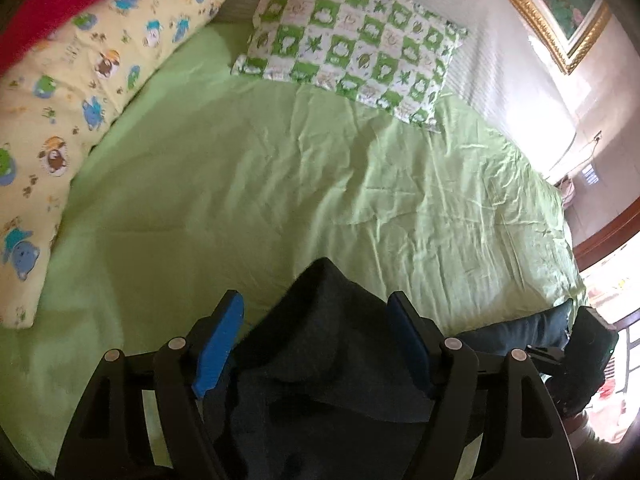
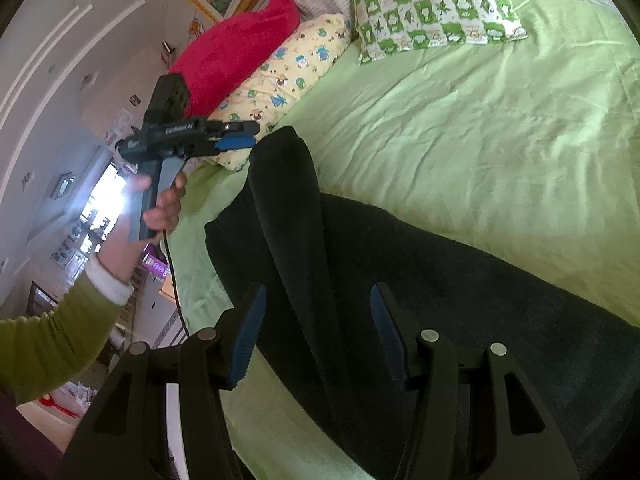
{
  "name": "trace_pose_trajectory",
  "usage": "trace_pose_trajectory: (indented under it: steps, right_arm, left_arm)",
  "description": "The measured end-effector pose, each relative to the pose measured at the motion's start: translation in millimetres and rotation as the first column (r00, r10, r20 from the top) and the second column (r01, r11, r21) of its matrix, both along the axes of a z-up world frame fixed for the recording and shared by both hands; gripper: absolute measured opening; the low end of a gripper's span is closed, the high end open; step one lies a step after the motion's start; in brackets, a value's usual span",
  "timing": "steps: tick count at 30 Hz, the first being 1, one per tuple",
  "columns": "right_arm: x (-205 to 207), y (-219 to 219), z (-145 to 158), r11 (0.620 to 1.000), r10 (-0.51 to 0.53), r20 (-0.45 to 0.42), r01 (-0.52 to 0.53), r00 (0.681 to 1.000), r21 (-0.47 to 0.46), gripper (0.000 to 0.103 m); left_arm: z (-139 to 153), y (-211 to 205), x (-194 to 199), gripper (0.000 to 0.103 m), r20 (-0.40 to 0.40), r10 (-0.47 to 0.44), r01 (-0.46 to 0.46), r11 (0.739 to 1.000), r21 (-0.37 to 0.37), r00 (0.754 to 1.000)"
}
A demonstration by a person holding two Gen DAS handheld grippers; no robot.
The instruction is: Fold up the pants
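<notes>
While the dark pants (image 2: pixel 360 264) are lying part-folded on the green bed (image 2: pixel 500 128), both tools are hovering over them. Left tool (image 1: pixel 316 344): blue pads spread wide, cloth between them but not pinched, so released. Right tool (image 2: pixel 316 332): pads standing apart either side of a fold ridge; grip cannot be told. Judged step: between folds. Next move is calling for pinching an edge and carrying it across. Waistband and hems are cut off below. Farther back, pillows (image 2: pixel 432 4) are resting.
</notes>
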State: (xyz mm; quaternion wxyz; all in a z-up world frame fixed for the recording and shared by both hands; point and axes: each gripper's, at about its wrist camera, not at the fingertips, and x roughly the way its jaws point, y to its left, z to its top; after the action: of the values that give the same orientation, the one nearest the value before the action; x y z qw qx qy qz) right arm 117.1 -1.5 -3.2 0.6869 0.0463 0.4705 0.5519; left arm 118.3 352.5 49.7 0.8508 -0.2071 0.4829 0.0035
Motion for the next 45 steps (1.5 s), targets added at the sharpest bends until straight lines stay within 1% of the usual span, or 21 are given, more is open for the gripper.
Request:
trace_pose_trajectory:
  steps: [1,7,10,11,13,14,15,16,17,18,19,21,24,26,30,33,35,38,41,43,45]
  right_arm:
    - [0.5,1.5,-0.6,1.0,0.001,-0.003,-0.001,1.0,0.0,0.056]
    - [2.7,15.3,-8.4,1.0,0.021,-0.034,-0.021,0.999,0.001,0.056]
    - [0.7,20.3,-12.2,0.999,0.036,-0.044,-0.036,0.998,0.003,0.056]
    - [-0.4,22.2,-12.8,0.999,0.041,-0.047,-0.041,0.998,0.005,0.056]
    - [-2.7,26.3,-13.0,0.999,0.045,-0.032,-0.045,0.998,0.002,0.055]
    - [-4.7,27.7,-12.0,0.999,0.051,-0.019,-0.051,0.999,0.003,0.044]
    - [-6.8,29.4,-10.6,0.998,0.065,-0.011,-0.065,0.998,0.007,0.036]
    - [-8.5,30.4,-9.5,0.997,0.072,-0.001,-0.072,0.997,0.004,0.024]
    - [-11.5,31.0,-6.5,0.997,0.081,0.018,-0.081,0.997,0.005,0.016]
    - [-14.0,31.2,-4.1,0.996,0.087,0.037,-0.087,0.996,0.008,0.014]
    - [-15.8,31.5,-2.5,0.996,0.09,0.049,-0.091,0.995,0.011,0.009]
    - [-22.3,28.9,5.4,0.995,0.094,0.082,-0.097,0.992,0.023,0.008]
    - [-30.9,28.4,12.0,0.992,0.116,0.107,-0.12,0.987,0.037,0.008]
    - [-39.4,29.4,15.5,0.989,0.142,0.129,-0.148,0.981,0.031,0.003]
    - [-58.8,33.6,21.1,0.978,0.2,0.169,-0.207,0.965,0.025,0.002]
    - [-69.6,39.6,20.4,0.972,0.228,0.182,-0.234,0.956,0.012,0.002]
    - [-71.9,42.9,19.5,0.975,0.221,0.184,-0.224,0.958,-0.002,0.002]
    - [-65.5,43.6,19.2,0.984,0.176,0.173,-0.18,0.969,0.007,0.002]
    - [-59.2,45.2,19.3,0.99,0.136,0.163,-0.14,0.977,0.01,0.003]
    - [-55.4,47.1,17.9,0.992,0.124,0.154,-0.126,0.98,0.009,0.003]
    - [-52.5,49.4,15.4,0.993,0.114,0.146,-0.115,0.983,-0.002,0.003]
  left_arm:
    - [-2.9,0.8,4.7,0.075,-0.012,-0.025,0.025,1.0,-0.016,1.0]
    - [-15.9,-1.1,21.3,0.076,-0.068,-0.037,0.039,0.999,0.024,0.997]
    - [-26.2,-2.8,27.2,0.076,-0.103,-0.057,0.06,0.998,0.025,0.993]
    - [-27.8,-4.5,27.1,0.074,-0.102,-0.055,0.059,0.998,0.036,0.993]
    - [-26.9,-10.0,24.6,0.06,-0.088,-0.066,0.072,0.996,0.061,0.994]
    - [-24.9,-13.0,22.3,0.045,-0.078,-0.073,0.079,0.994,0.069,0.994]
    - [-21.7,-15.4,18.9,0.035,-0.065,-0.07,0.075,0.993,0.093,0.995]
    - [-19.0,-17.0,15.5,0.03,-0.051,-0.07,0.075,0.991,0.107,0.996]
    - [-15.6,-17.9,9.8,0.02,-0.031,-0.074,0.077,0.991,0.111,0.997]
    - [-12.3,-18.3,4.9,0.012,-0.019,-0.071,0.073,0.991,0.114,0.997]
    - [-8.1,-19.9,-3.2,0.011,0.0,-0.064,0.063,0.99,0.127,0.998]
    - [-1.5,-22.9,-15.6,0.009,0.032,-0.063,0.058,0.988,0.141,0.998]
    - [6.9,-29.1,-38.5,0.007,0.077,-0.053,0.041,0.988,0.151,0.996]
    - [11.9,-32.0,-55.6,0.007,0.114,-0.037,0.02,0.989,0.145,0.993]
    - [15.9,-32.4,-86.4,0.007,0.164,0.005,-0.026,0.991,0.128,0.986]
    - [12.4,-29.6,-108.4,0.007,0.187,0.042,-0.063,0.992,0.106,0.982]
    - [5.7,-26.7,-123.8,0.007,0.188,0.071,-0.088,0.993,0.084,0.98]
    - [-4.7,-23.3,-138.0,0.007,0.178,0.102,-0.116,0.991,0.067,0.979]
    - [-17.6,-14.5,-154.7,0.009,0.145,0.172,-0.178,0.984,0.029,0.974]
    - [-22.7,-11.8,-164.4,0.018,0.123,0.212,-0.215,0.977,0.009,0.97]
    - [-25.8,-11.9,-175.9,0.051,0.095,0.277,-0.278,0.961,-0.002,0.956]
